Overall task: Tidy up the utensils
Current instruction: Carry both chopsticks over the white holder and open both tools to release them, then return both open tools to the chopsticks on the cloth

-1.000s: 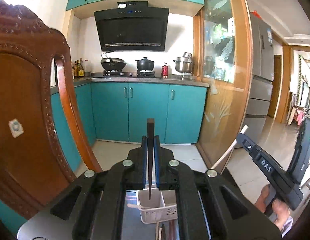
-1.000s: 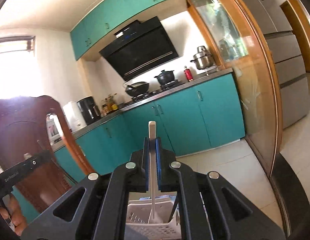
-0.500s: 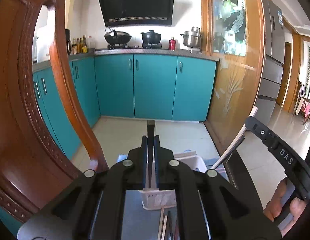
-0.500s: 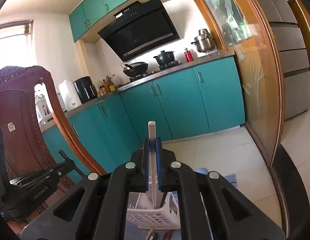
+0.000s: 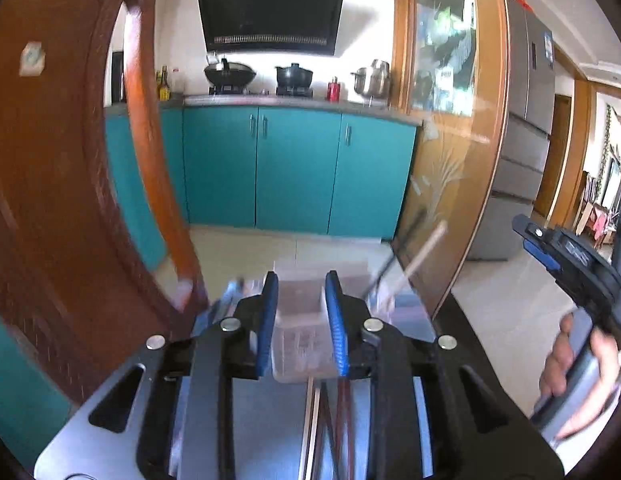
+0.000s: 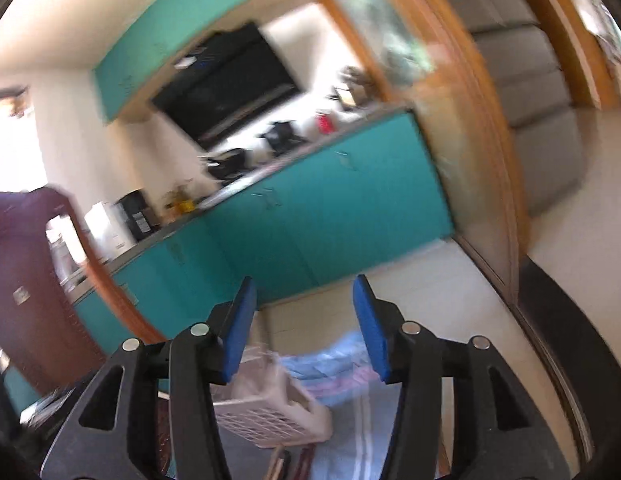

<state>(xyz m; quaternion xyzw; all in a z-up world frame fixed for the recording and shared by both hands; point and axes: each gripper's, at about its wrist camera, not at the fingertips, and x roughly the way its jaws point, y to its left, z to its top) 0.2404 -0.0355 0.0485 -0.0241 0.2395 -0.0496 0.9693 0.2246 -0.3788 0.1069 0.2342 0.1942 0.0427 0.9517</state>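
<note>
My left gripper (image 5: 301, 294) is open and empty, just above and behind the white slotted utensil basket (image 5: 302, 352). A dark chopstick (image 5: 394, 256) and a pale chopstick (image 5: 420, 256) stand slanted in the basket's right side, blurred. More chopsticks (image 5: 330, 420) lie on the table in front of the basket. My right gripper (image 6: 304, 308) is open and empty, above the same basket (image 6: 270, 412); it also shows at the right edge of the left wrist view (image 5: 566, 256). Loose chopsticks (image 6: 288, 460) lie in front of the basket in the right wrist view.
A carved wooden chair back (image 5: 62, 200) stands close on the left. A striped blue cloth (image 6: 350, 392) covers the table under the basket. Teal kitchen cabinets (image 5: 294, 168) and a wood-framed glass partition (image 5: 450, 152) are behind.
Both grippers have opened and let go of their chopsticks, dark from the left, pale from the right, which now stand in the basket. Both cameras are moving; the right view has tilted.
</note>
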